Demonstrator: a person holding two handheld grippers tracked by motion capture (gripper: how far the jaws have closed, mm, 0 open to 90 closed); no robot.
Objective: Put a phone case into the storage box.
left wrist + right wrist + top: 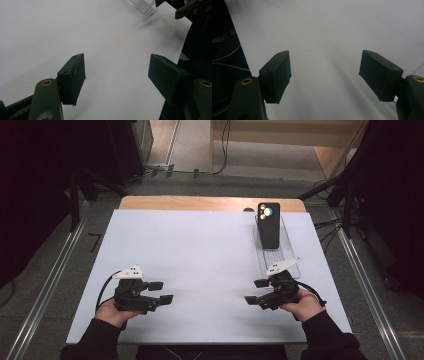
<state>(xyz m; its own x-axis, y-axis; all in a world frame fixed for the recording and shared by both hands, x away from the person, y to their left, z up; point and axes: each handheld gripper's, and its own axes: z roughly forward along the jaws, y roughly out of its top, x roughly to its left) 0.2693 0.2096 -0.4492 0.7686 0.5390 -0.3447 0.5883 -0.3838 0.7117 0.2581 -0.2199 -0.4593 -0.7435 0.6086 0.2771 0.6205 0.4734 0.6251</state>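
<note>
Resting near the table's front edge, the left gripper point(165, 291) and right gripper point(253, 291) both gape empty. The black smartphone point(268, 225) stands in a clear plastic tray point(289, 261) beyond the right gripper; reaching it likely comes next.

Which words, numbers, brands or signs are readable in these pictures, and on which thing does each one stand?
None can be read.
Phone: its dark back shows lenses at the top, no legible brand or text.
Clear tray: no label visible.
White sheet: blank.
Left gripper and right gripper: black jaws with brass screws, no markings legible.
</note>
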